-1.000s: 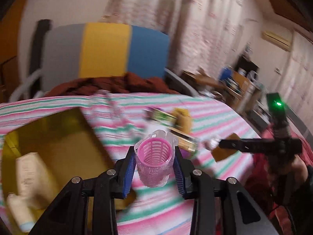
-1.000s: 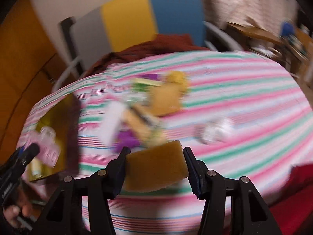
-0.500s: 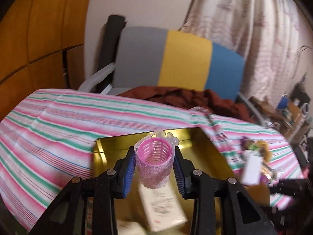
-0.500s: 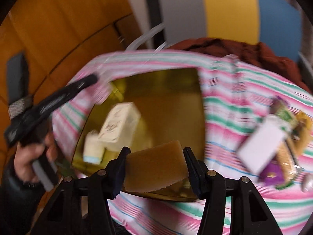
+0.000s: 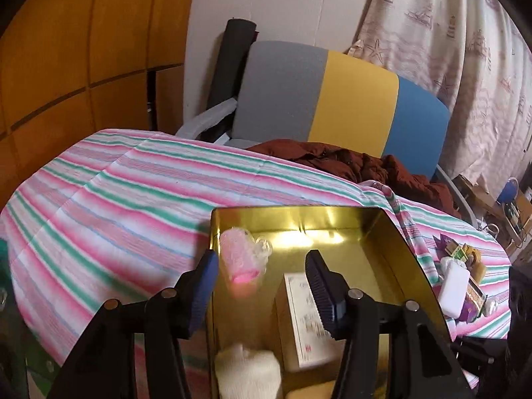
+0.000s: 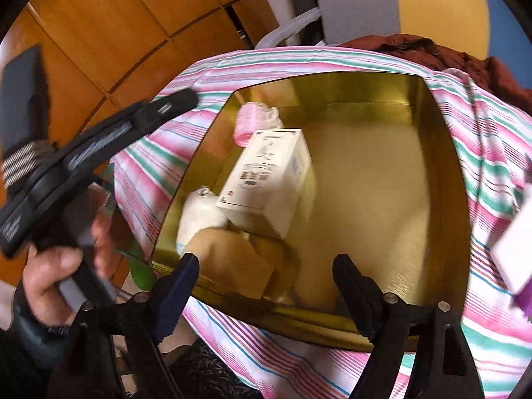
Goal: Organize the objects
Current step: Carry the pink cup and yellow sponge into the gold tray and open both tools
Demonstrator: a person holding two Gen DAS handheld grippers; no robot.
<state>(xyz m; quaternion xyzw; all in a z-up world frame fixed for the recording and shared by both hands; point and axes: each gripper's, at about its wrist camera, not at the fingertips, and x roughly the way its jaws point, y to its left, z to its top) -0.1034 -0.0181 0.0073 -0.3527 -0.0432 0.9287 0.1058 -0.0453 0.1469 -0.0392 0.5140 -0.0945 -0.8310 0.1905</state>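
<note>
Two hand-held grippers: both spread wide, nothing between the fingers of either.
Pink curler [image 5: 241, 264]: blurred, just ahead of the left hand-held gripper [image 5: 262, 277], close to its left finger, free of both pads; in the right wrist view it [image 6: 247, 124] sits at the far left corner of the tin.
Tan sponge [image 6: 229, 259]: in the tin's near left corner, just ahead of the right hand-held gripper [image 6: 266, 277], beside its left finger, not clamped.
Gold tin [image 5: 382, 229]: open, shiny walls, directly ahead of and below both hand-held grippers; rests on the striped cloth [image 5: 116, 199].
White box [image 6: 271, 176]: printed, inside the tin between curler and sponge.
White roll [image 6: 196, 212]: in the tin, left of the box, against the left wall.
Loose items [image 5: 460, 279]: small pile on the cloth, right of the tin; details too small to tell.
Hand [image 6: 56, 266]: grips the left device's handle, left of the tin.
Chair [image 5: 332, 99]: grey, yellow, blue back, beyond the cloth, brown garment [image 5: 349, 163] on it.
</note>
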